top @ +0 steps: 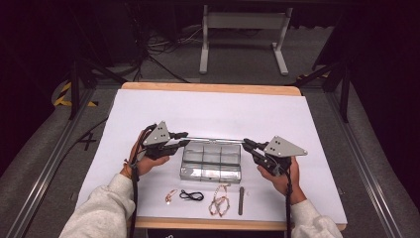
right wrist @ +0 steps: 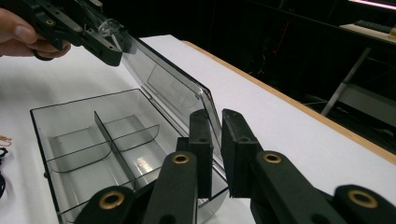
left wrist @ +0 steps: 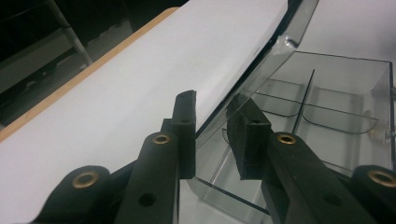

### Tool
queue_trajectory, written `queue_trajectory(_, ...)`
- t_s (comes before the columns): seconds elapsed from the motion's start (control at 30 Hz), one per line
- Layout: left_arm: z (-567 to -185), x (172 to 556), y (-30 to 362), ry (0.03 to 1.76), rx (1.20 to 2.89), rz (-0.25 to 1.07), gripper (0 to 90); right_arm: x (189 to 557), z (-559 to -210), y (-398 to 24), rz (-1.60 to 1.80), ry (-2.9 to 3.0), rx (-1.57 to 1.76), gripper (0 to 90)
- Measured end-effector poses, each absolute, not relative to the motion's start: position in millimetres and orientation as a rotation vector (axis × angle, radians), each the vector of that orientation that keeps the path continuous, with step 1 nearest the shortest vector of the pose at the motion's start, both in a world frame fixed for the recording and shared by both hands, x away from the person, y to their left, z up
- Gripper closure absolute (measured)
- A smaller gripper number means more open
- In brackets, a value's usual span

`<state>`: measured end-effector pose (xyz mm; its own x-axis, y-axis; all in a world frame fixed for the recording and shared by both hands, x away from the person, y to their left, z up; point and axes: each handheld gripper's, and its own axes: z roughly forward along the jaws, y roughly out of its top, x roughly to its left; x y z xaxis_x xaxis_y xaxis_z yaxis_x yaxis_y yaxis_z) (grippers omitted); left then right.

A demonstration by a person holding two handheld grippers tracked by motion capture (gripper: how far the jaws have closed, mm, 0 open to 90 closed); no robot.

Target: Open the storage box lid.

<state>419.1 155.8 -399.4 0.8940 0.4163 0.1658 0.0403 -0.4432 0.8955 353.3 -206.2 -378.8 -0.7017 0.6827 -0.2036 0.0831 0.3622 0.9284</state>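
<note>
A clear plastic compartment box (top: 211,161) sits on the white table top, with its lid (top: 213,140) swung up along the far side. My left gripper (top: 184,139) grips the lid's left end, and in the left gripper view the lid (left wrist: 280,51) passes between my left gripper's (left wrist: 215,126) jaws above the empty box (left wrist: 336,93). My right gripper (top: 246,144) is shut on the lid's right end. The right gripper view has its jaws (right wrist: 217,135) pinching the lid's (right wrist: 173,88) edge, the divided box (right wrist: 70,135) below, and the left gripper (right wrist: 109,44) on the far corner.
Near the table's front edge lie a small pinkish trinket (top: 171,196), a black cord (top: 191,195), a beaded chain (top: 219,201) and a dark narrow bar (top: 241,200). White sheet (top: 213,109) stretches behind the box. A metal stand (top: 242,34) is on the floor beyond.
</note>
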Motion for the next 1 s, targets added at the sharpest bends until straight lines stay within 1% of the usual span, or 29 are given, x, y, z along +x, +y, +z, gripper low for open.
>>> queue_trajectory(0.33,-401,426,158,0.354,1.966,0.42,74.6,365,-386,-206,1.394,2.03,0.756,83.1)
queue_trajectory(0.5,-404,432,158,0.376,1.947,0.398,75.4,373,-393,-209,1.434,2.022,0.831,84.8)
queue_trajectory(0.7,-407,437,157,0.403,1.923,0.371,75.1,378,-397,-207,1.425,2.007,0.871,85.4)
queue_trajectory(1.0,-414,444,155,0.428,1.932,0.364,75.1,388,-410,-207,1.394,2.03,0.938,85.6)
